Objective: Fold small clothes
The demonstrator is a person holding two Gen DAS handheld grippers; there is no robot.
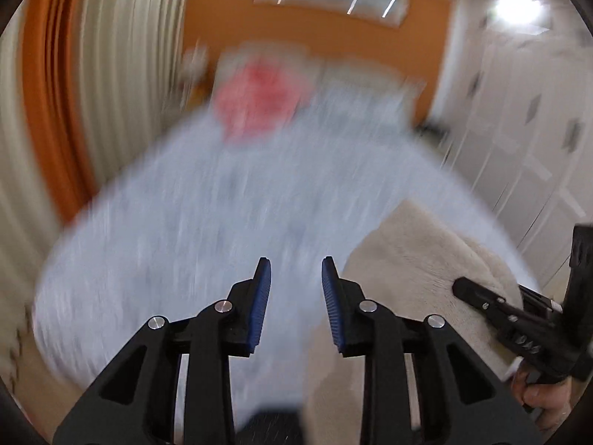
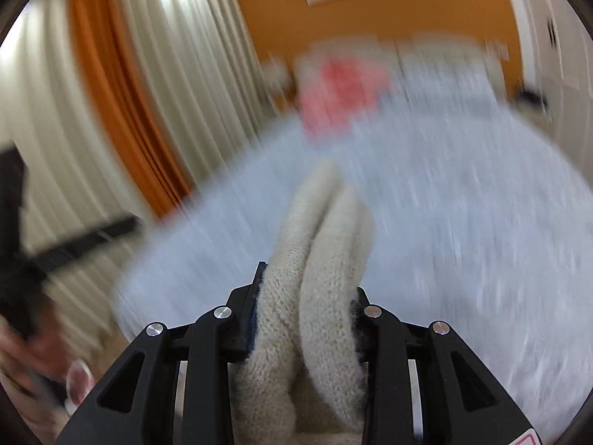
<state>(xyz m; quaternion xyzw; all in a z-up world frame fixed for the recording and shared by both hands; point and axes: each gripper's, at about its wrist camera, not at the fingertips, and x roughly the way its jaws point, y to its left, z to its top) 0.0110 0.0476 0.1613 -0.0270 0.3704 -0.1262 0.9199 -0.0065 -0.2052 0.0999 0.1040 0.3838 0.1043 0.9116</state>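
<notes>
My left gripper [image 1: 296, 270] stands with its jaws parted, a plain gap between the two blue ribbed pads [image 1: 261, 307], and nothing caught in that gap; only the pale bedspread [image 1: 185, 230] shows through it, smeared by motion blur. My right gripper [image 2: 307, 282] is pinching a cream fleece garment [image 2: 326, 244]: the thick fabric fills the space between the pads, two rounded folds of it rising up and forward out of the jaws, and more of it bunching back toward the camera between the black finger links.

Seen from the left wrist, that same cream fleece garment [image 1: 418, 252] lies low on the right, just beside my left jaws but not touching them, with my right gripper [image 1: 481, 298] reaching onto it from the right edge. A bit of the hand [image 1: 537, 396] that carries that tool shows at the lower right corner.

Seen from the right wrist, the left tool is only a dark blur at the left edge, with a blurred hand [image 2: 40, 356] beneath it.

Farther out, both views show the bedspread running away to a pink-red item [image 1: 259, 104] lying near the far end of the bed; it is too blurred to name. Behind stand an orange wall [image 1: 315, 37], cream and orange curtains [image 1: 92, 74] on the left, and white cabinet doors [image 1: 519, 129] on the right.
</notes>
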